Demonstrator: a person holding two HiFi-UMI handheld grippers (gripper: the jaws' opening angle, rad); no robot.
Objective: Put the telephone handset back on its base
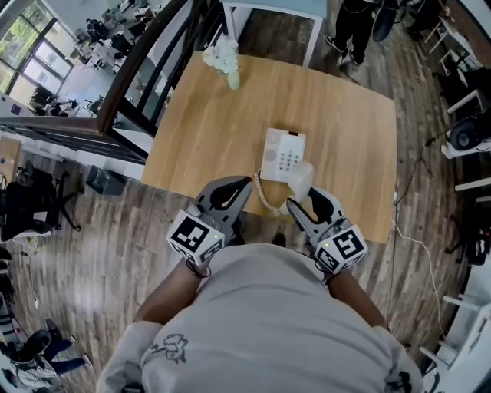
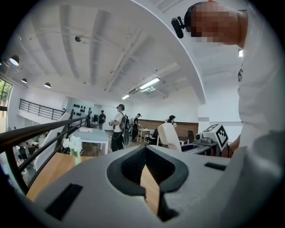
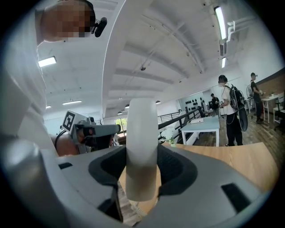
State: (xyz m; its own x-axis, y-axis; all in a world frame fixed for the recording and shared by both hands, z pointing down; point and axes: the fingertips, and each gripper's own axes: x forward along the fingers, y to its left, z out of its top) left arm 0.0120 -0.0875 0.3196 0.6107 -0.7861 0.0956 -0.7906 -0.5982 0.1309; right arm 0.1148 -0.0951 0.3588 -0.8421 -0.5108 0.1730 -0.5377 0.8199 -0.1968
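Observation:
A white telephone base (image 1: 283,153) with a keypad lies on the wooden table (image 1: 207,130), a little right of the middle. In the head view my right gripper (image 1: 304,198) is shut on the white handset (image 1: 301,178), which hangs just in front of the base, over the table's near edge. In the right gripper view the handset (image 3: 141,147) stands upright between the jaws. A coiled cord (image 1: 265,193) runs from the base toward the handset. To the left of the handset my left gripper (image 1: 245,184) is shut, with nothing in it; its tips (image 2: 146,149) meet.
A small vase of white flowers (image 1: 225,61) stands at the table's far left corner. A dark railing (image 1: 146,69) runs along the left. A pale table (image 1: 276,9) and standing people (image 1: 354,31) are beyond. A cable (image 1: 418,246) lies on the floor at the right.

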